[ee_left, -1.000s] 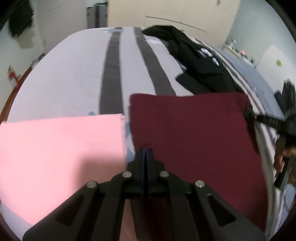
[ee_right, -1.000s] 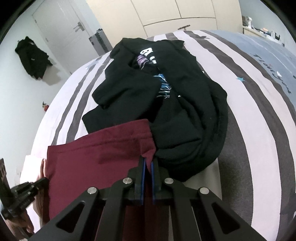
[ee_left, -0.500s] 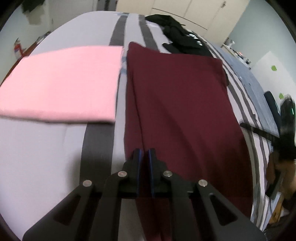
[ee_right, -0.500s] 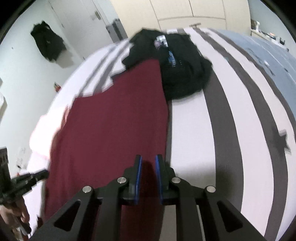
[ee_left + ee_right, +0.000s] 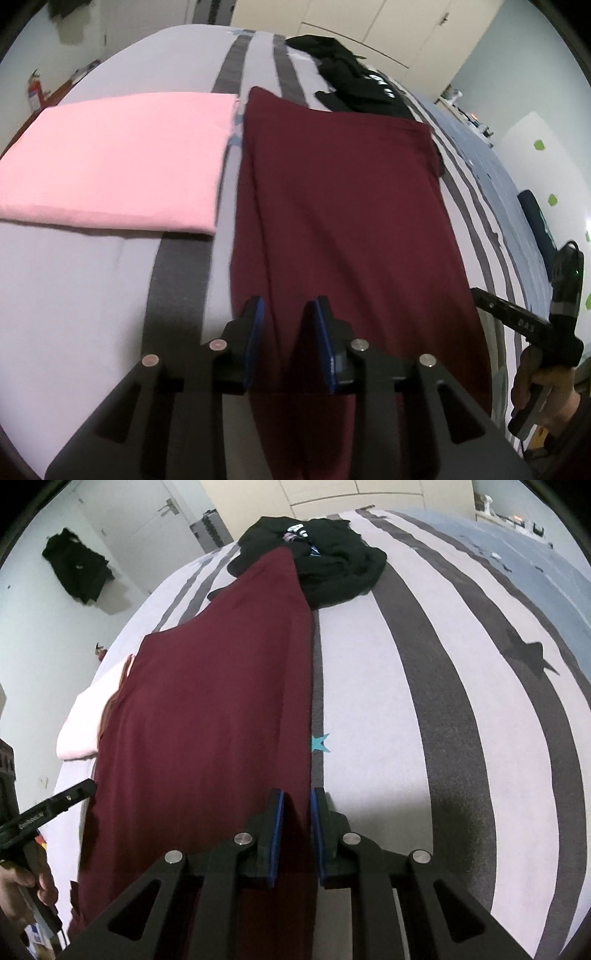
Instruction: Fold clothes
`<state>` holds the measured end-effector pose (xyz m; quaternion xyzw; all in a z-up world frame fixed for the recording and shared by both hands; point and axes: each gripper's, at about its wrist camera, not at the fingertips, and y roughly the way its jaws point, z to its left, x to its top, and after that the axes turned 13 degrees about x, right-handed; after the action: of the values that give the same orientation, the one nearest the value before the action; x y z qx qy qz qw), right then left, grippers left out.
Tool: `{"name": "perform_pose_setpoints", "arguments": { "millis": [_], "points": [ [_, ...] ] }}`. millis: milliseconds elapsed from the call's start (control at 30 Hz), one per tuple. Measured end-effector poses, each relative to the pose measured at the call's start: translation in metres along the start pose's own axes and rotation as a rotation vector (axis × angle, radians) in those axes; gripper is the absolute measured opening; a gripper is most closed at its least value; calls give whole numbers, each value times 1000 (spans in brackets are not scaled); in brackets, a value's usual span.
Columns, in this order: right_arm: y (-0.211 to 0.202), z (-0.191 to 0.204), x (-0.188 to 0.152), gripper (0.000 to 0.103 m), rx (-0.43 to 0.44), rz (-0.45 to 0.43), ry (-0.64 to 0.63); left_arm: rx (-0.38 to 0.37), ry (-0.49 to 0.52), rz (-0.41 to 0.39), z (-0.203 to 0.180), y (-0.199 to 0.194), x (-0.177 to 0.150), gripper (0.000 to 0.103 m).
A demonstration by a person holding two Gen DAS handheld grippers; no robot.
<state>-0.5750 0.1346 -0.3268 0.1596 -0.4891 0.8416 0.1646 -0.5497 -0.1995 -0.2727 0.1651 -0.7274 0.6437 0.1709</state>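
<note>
A maroon garment lies stretched out long and flat on the striped bed, running from the near edge toward the far side. My left gripper is over its near left corner. Its jaws are opening, and the cloth lies between the blue pads without being pinched. In the right wrist view my right gripper sits at the near right edge of the maroon garment. Its jaws stand slightly apart with the cloth's edge lying loose between them.
A folded pink garment lies just left of the maroon one. A heap of black clothes sits at the maroon garment's far end. Striped bed cover extends to the right. A hand holds the other gripper's handle at the frame edge.
Both grippers pulled back toward the near edge of the bed, drawing the maroon garment out long and flat. Both pairs of jaws went from shut on the cloth to parted.
</note>
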Motion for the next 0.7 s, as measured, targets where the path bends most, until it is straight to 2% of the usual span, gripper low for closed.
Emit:
{"name": "perform_pose_setpoints", "arguments": {
  "millis": [100, 200, 233, 400, 567, 700],
  "points": [
    [1, 0, -4, 14, -8, 1, -10, 39, 41, 5, -9, 7, -3, 25],
    [1, 0, -10, 14, -15, -1, -19, 40, 33, 15, -7, 11, -4, 5],
    [1, 0, -10, 15, -18, -3, -20, 33, 22, 8, -4, 7, -3, 3],
    [7, 2, -12, 15, -44, 4, -47, 62, 19, 7, 4, 0, 4, 2],
    [11, 4, -13, 15, -62, -1, -68, 84, 39, 43, 3, 26, 8, 2],
    [11, 3, -11, 15, -59, -3, -68, 119, 12, 23, 11, 15, 6, 8]
  ]
}}
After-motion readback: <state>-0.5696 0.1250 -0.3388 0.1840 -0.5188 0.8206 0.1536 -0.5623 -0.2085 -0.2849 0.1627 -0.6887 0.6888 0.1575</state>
